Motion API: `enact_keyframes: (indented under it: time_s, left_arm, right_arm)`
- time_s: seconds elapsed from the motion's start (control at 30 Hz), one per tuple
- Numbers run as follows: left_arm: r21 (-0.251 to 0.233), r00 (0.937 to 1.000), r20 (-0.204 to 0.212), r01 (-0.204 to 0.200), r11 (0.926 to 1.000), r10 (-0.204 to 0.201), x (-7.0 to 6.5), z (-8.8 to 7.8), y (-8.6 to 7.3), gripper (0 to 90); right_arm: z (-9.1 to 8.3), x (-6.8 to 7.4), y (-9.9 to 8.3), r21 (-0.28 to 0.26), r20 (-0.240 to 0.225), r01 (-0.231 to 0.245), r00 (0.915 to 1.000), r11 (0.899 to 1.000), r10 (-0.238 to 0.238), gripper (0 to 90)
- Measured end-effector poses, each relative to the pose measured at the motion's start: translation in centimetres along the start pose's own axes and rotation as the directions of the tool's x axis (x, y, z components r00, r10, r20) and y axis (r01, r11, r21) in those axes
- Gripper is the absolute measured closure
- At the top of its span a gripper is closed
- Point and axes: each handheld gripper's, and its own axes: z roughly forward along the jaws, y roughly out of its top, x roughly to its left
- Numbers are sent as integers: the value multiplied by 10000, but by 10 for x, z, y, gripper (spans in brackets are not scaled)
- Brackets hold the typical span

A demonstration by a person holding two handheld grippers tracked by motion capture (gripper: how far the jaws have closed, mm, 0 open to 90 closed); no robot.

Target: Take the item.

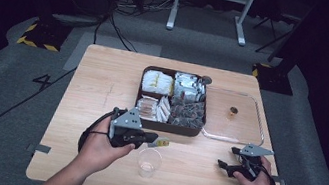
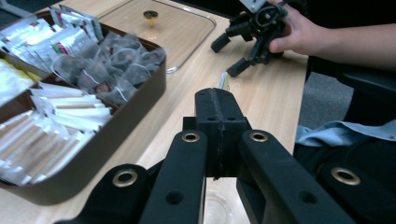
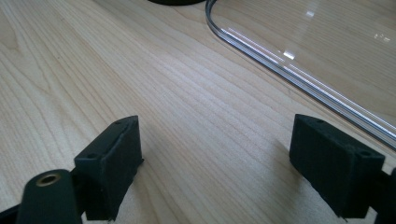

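Observation:
My left gripper [image 1: 152,140] is shut on a small yellow and white tea packet [image 1: 162,143], held just in front of the brown compartment box [image 1: 166,127]. In the left gripper view the jaws are pressed together [image 2: 219,100] and the packet's edge [image 2: 224,83] sticks out beyond them. A clear plastic cup [image 1: 148,162] stands right below the packet, close to the table's front edge. My right gripper [image 1: 222,165] rests low at the right with its jaws wide apart [image 3: 215,149] and only bare wood between them. It is also in the left gripper view as the right gripper [image 2: 231,53].
The box holds several kinds of wrapped tea bags [image 2: 107,65] in its compartments. Its clear lid [image 1: 242,128] lies flat to the right with a small knob [image 1: 233,111]; the lid's rim [image 3: 289,74] runs just beyond my right jaws. Wooden table [image 1: 96,91].

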Motion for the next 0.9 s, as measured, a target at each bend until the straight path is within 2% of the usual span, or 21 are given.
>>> enact_keyframes:
  time_s: [0.13,0.47,0.67,0.77,0.8,0.83,0.9]
  left_arm:
    - [86,10000,5,-36,10000,36,-6,5,-10,900]
    - [335,9993,269,231,9992,-240,-13,19,-34,900]
    - [371,9986,358,368,9986,-381,-13,25,-40,900]
    - [365,9969,541,556,9978,-575,-13,26,-42,900]
    - [286,9964,558,629,9976,-645,-12,26,-42,891]
    - [276,9958,618,665,9974,-681,-12,26,-41,785]
    - [197,9956,638,679,9975,-690,-13,26,-40,699]
  right_arm:
    - [0,0,0,-6,-12,27,10000,10000,-27,169]
    - [0,0,0,-7,-9,30,10000,10000,-30,170]
    - [0,0,0,-3,-19,33,10000,10000,-33,169]
    - [0,1,0,-3,-24,34,10000,10000,-34,169]
    - [0,1,0,-4,-25,34,10000,10000,-34,169]
    - [0,1,0,-3,-25,32,10000,10000,-32,169]
    - [0,0,0,-5,-22,34,10000,10000,-34,169]
